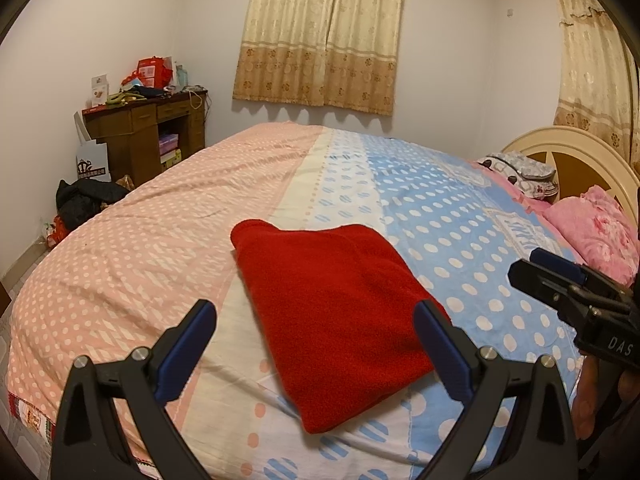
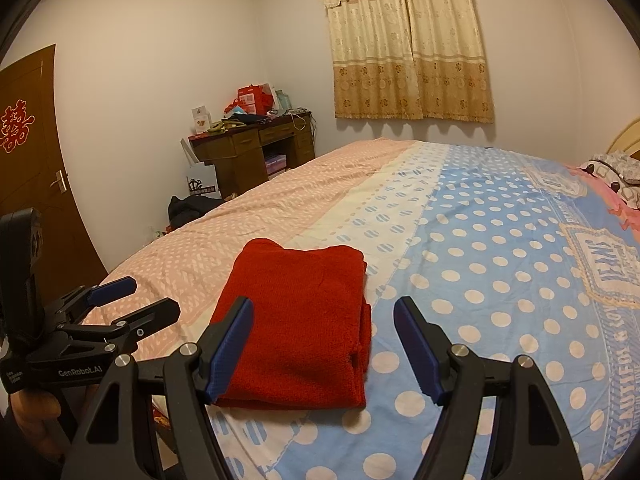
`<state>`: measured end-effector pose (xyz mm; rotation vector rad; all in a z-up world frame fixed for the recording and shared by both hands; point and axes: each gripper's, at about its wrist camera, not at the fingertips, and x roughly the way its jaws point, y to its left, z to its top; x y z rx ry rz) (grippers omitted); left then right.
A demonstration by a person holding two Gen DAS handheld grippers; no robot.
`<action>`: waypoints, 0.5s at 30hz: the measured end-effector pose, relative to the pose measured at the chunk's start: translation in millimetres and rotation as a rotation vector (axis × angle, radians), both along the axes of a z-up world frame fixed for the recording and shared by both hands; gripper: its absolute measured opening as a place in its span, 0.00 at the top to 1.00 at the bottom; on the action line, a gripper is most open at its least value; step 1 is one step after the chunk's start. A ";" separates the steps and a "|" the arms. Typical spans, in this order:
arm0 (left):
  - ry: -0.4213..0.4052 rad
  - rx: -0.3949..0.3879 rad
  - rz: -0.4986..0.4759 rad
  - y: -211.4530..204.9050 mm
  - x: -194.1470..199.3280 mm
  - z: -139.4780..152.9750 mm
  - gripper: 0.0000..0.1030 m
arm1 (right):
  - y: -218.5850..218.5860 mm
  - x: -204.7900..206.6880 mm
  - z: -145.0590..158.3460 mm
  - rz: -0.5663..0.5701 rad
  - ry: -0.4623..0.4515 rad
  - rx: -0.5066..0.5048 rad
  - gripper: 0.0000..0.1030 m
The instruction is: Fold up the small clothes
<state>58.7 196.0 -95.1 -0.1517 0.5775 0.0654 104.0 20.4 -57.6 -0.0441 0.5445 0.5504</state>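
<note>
A red knit garment (image 1: pixel 340 312) lies folded into a neat rectangle on the bed's polka-dot cover (image 1: pixel 140 240); it also shows in the right wrist view (image 2: pixel 296 328). My left gripper (image 1: pixel 316 320) is open and empty, held above the garment's near part. My right gripper (image 2: pixel 324 320) is open and empty, just above the garment's near right edge. The right gripper (image 1: pixel 560 276) shows at the right edge of the left wrist view, the left gripper (image 2: pixel 132 300) at the left of the right wrist view, also open.
A pink pillow (image 1: pixel 592 232) and a cream headboard (image 1: pixel 568 148) are at the right. A brown desk (image 1: pixel 148 132) with clutter stands in the far corner, dark clothes (image 1: pixel 84 200) on the floor beside it. A brown door (image 2: pixel 32 160) is at the left.
</note>
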 end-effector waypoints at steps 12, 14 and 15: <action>0.004 0.004 0.003 0.2 -0.9 2.9 0.00 | -0.9 -9.2 8.7 0.005 -0.041 0.019 0.29; 0.003 0.003 0.003 1.0 -0.2 3.3 0.00 | -0.5 -11.0 10.8 0.010 -0.051 0.019 0.29; 0.004 0.006 0.006 0.9 -0.2 3.4 0.00 | 0.3 -11.3 11.4 0.011 -0.053 0.016 0.29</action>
